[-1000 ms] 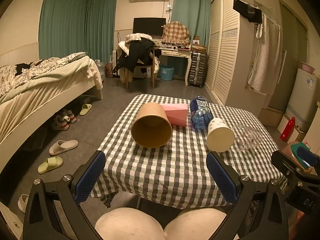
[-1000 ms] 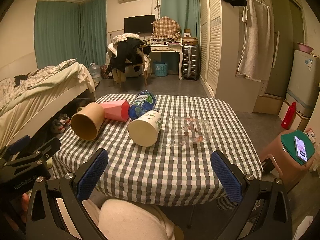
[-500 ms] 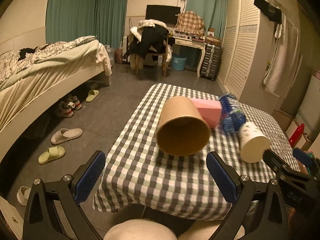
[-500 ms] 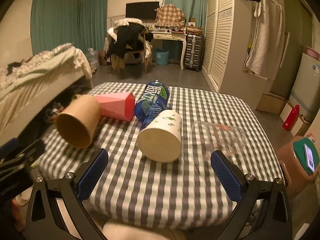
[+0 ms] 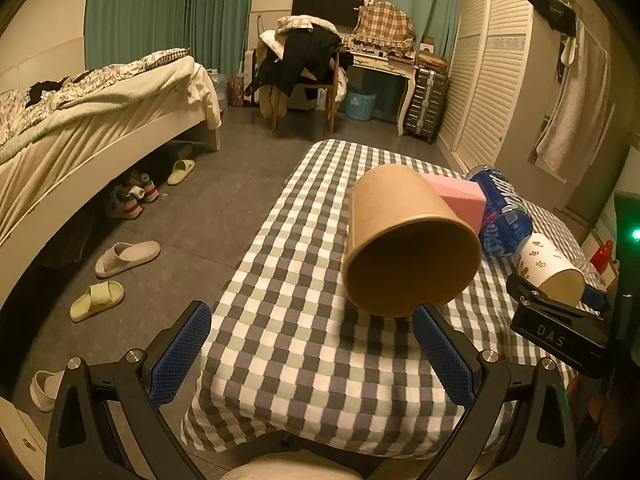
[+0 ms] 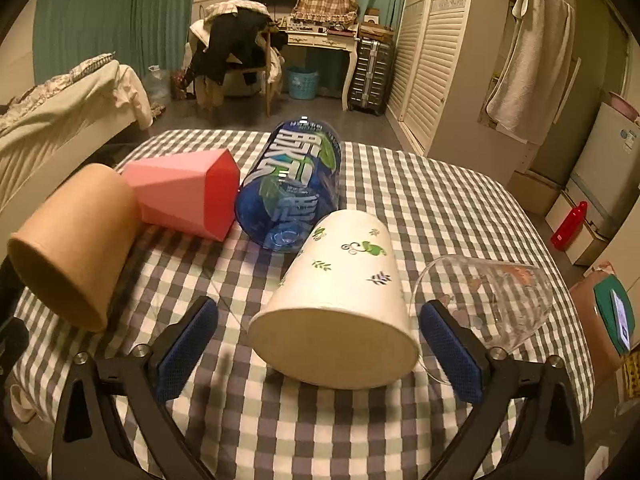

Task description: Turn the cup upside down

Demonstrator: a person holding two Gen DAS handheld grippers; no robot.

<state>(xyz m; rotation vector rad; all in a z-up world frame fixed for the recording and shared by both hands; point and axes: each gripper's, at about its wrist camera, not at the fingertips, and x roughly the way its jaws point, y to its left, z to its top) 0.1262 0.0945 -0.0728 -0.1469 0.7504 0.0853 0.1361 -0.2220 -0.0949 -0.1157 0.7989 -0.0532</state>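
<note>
Both grippers are closing in on the table compared with a second ago: you are bringing the left gripper (image 5: 312, 350) up to the brown paper cup (image 5: 408, 240), which now fills the centre right of the left wrist view, and the right gripper (image 6: 320, 344) up to the white paper cup (image 6: 340, 300), which now sits low in the centre of the right wrist view.

Both tools are spread wide and gripping nothing. In the right view the white cup's rim is lying between the two blue pads (image 6: 186, 344), close to the right one. In the left view the brown cup is lying just above the right pad, not yet between the fingers.

Every cup is lying on its side on the checked tablecloth (image 6: 420, 184), so no flip looks done. You appear to be lining up a grasp, and the right one looks nearer to ready.

As for writing, the blue bottle (image 6: 292, 188) at upper centre is carrying large white characters I cannot read. "DAS" is showing on the black body of the other tool at the right edge of the left view. The white cup is showing only small green leaf prints.
</note>
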